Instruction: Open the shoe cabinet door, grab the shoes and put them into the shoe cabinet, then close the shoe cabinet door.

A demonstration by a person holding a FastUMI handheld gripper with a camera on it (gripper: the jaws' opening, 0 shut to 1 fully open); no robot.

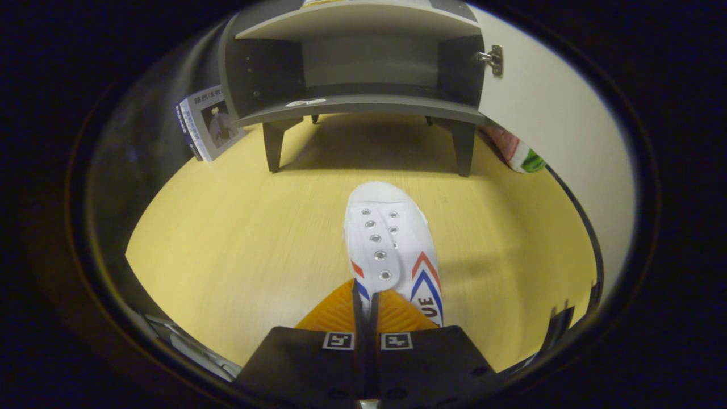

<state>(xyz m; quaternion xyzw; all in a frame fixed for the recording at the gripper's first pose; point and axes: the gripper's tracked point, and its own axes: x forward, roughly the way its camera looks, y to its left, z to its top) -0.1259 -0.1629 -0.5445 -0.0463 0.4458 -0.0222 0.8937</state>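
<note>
Yellow wood floor (227, 238) runs ahead of the tool (366, 301) to the cabinet (363, 62), well beyond it, with a book (207, 122) leaning at the cabinet's left. The tool's fingers are pinched on the near edge of a white shoe (392, 238), which points toward the cabinet. With the door (545, 113) swung open on the right and the shelf bare, I judge opening done and grasping made; stowing the shoe and closing remain.

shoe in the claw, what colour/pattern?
White shoe with red and blue chevron stripes on its side and metal eyelets; gripper view. Claw is shut on it.
</note>
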